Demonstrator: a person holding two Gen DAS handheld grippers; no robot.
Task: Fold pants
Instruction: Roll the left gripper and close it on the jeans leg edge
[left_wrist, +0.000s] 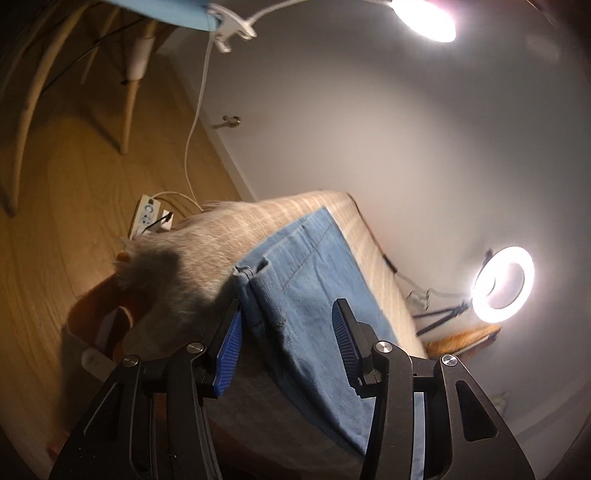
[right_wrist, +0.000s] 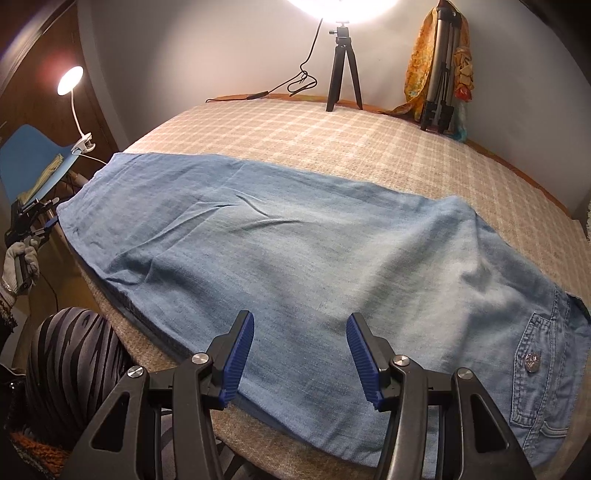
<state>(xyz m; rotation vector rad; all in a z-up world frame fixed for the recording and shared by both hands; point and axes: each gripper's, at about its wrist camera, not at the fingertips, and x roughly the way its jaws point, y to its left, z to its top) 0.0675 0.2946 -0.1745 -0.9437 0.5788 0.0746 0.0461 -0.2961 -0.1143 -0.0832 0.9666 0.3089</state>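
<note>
With the pants (right_wrist: 295, 251) lying flat on the cloth (right_wrist: 332, 140), already halved lengthwise, I hold my left gripper (left_wrist: 288, 343) half-open astride the hem and my right gripper (right_wrist: 301, 350) half-open, empty, above the thigh, so next I must pinch both and fold across.

Light-blue denim pants (right_wrist: 295, 251): waistband end runs off right frame edge. My black left claw (right_wrist: 40, 221) too small to judge its jaws. Round ring lamp (right_wrist: 343, 7) cropped at top.

left wrist view close along pants (left_wrist: 306, 295) hem, right wrist view above, seemingly sharing denim
</note>
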